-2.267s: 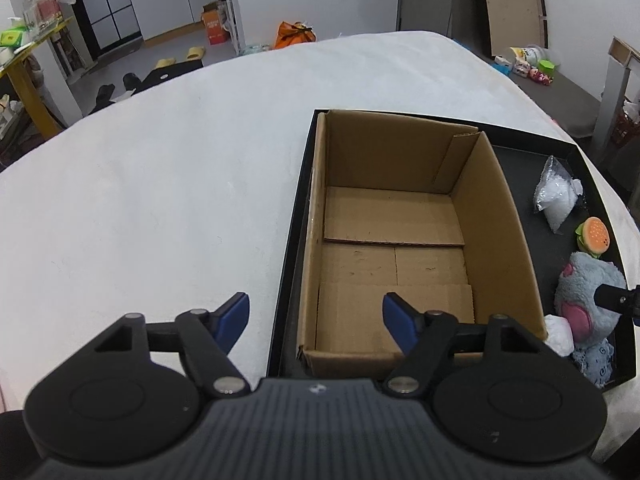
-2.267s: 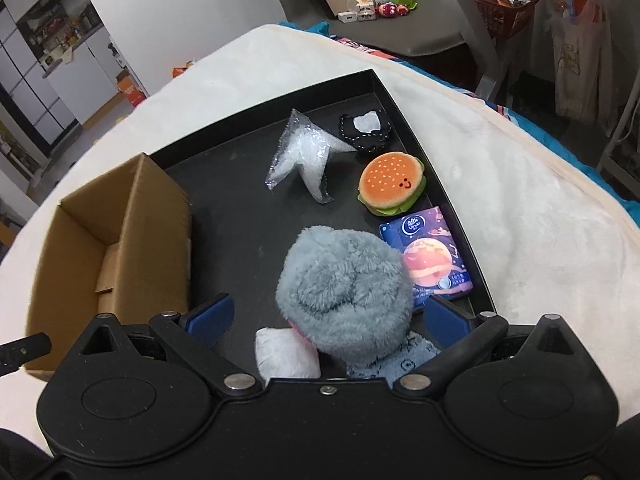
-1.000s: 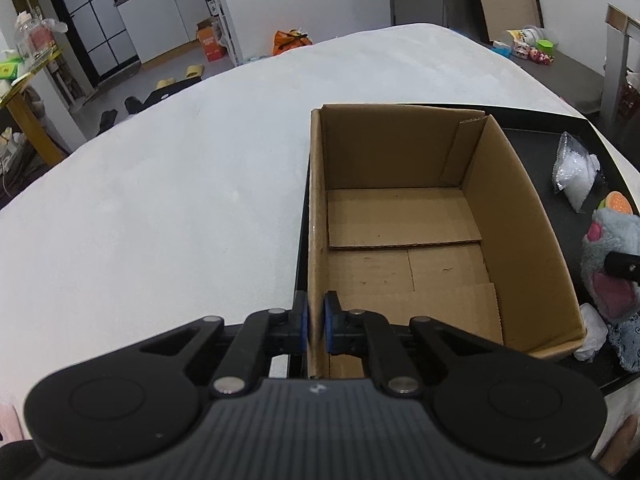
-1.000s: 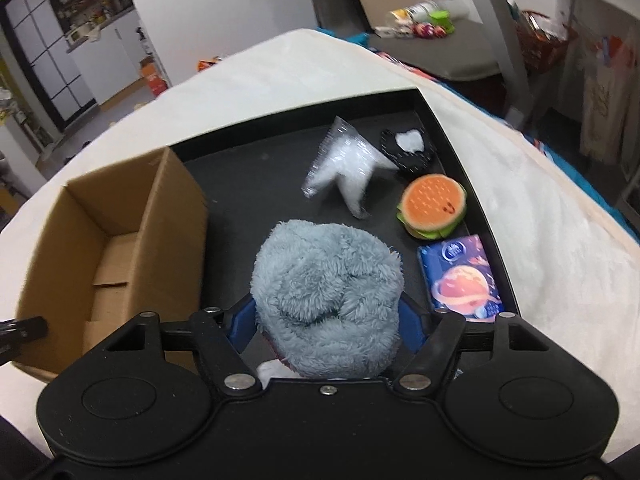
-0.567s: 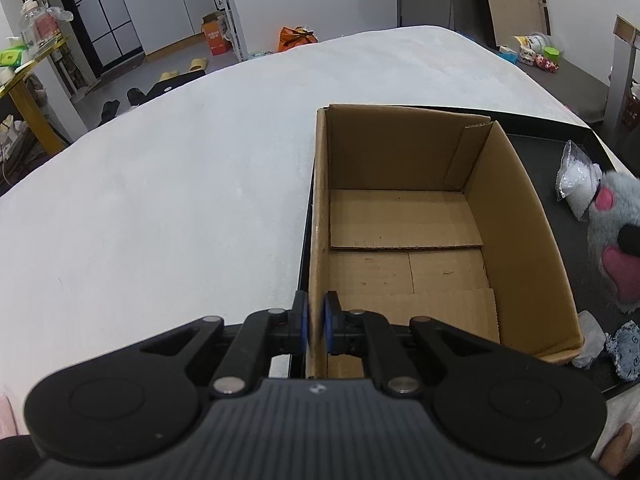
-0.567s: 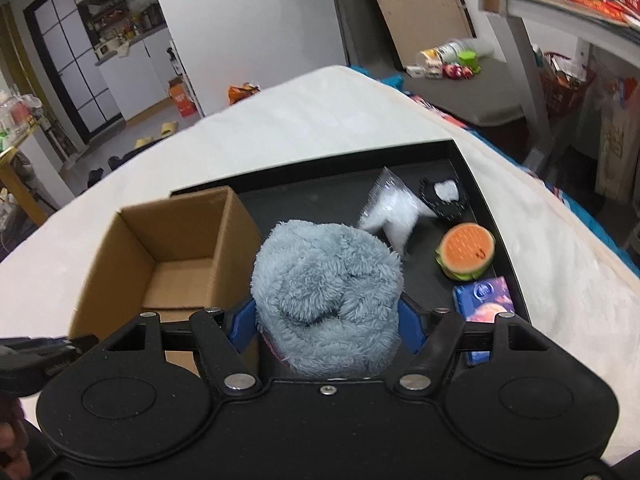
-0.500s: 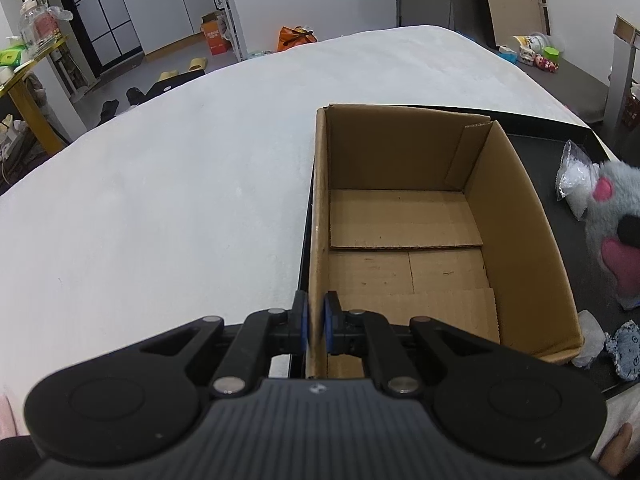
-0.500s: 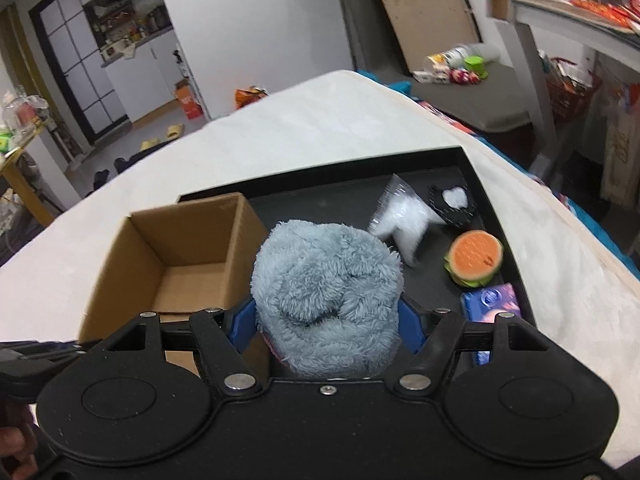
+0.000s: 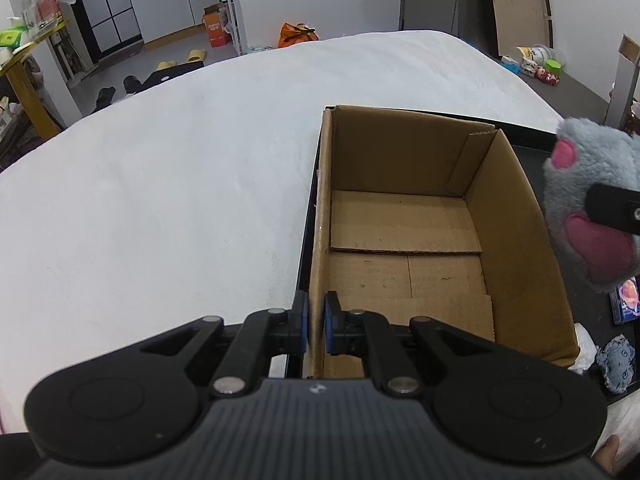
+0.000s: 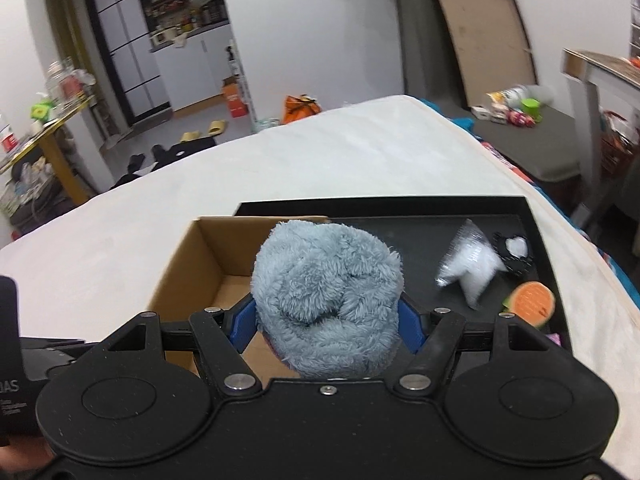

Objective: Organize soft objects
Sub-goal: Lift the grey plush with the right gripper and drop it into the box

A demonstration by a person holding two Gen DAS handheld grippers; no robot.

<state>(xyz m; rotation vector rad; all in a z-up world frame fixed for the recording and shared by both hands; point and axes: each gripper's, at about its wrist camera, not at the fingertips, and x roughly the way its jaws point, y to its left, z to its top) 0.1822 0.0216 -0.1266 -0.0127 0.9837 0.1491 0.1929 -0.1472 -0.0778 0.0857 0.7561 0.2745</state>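
Note:
An open, empty cardboard box [image 9: 404, 240] stands at the left end of a black tray [image 10: 536, 216]. My left gripper [image 9: 315, 326] is shut on the box's near left wall. My right gripper [image 10: 326, 320] is shut on a fluffy grey plush toy [image 10: 326, 300] with pink patches and holds it in the air over the box's right wall [image 10: 224, 264]. The plush also shows in the left wrist view [image 9: 592, 200], beside the box's right wall.
On the tray right of the box lie a clear bag of white stuffing [image 10: 468, 264], a small black pouch [image 10: 514, 256], a burger plush [image 10: 530, 304], a blue packet [image 9: 626, 300], a white wad [image 9: 584, 354] and a grey fabric piece [image 9: 618, 364]. White bedding [image 9: 160, 200] surrounds the tray.
My right gripper has lifted the plush off the tray and carried it left and up toward the box. My left gripper has stayed shut on the box wall.

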